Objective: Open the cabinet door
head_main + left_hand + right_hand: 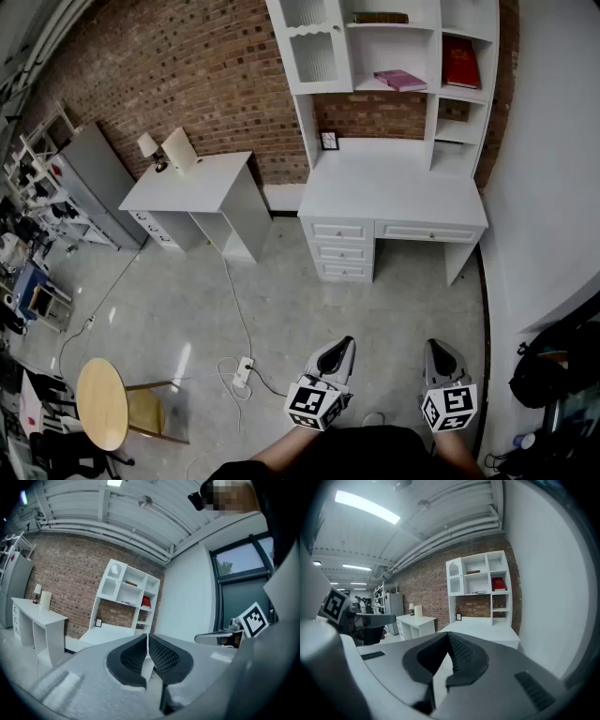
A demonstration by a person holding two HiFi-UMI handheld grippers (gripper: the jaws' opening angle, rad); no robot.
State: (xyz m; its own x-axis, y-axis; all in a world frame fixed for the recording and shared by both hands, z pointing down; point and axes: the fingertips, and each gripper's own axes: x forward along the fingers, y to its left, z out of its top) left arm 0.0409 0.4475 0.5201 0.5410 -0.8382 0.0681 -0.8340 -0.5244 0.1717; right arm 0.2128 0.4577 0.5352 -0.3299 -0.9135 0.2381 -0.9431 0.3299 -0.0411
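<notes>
Round table (101,403): one, wooden top, bottom left of the floor. One chair (145,411) stands just beside it.
Grey unit (89,178): one, tall, against the brick wall at far left.
Small desk (192,183): one, white, near the grey unit. It carries one lamp (150,147) and one white board (180,150), tilted.
Power strip (244,367): one, on the floor, with a white cable (234,300) trailing from it.
Left gripper (343,344): one, low in the head view. Its jaws are clenched tip to tip with nothing between them.
Marker cubes (314,403): two, one on each gripper.
Door (317,56): one, glazed with a white frame, in the top left bay of the hutch (431,103). It is closed, and both grippers are well apart from it.
Frame (329,141): one, small and dark, upright at the back of the big desk, below the door.
Big desk (389,187): one, white, under the hutch, with a bare top apart from the frame.
Drawers (342,251): four on the big desk, three small ones stacked at left and one wide one at right.
Books: three on the hutch shelves. A dark one (380,17) lies flat on top, a pink one (400,80) lies flat below it, and a red one (460,61) stands at right.
Right gripper (437,345): one, beside the left gripper. Its jaws are pressed together and hold nothing.
Bag (548,361): one, black, by the right wall.
</notes>
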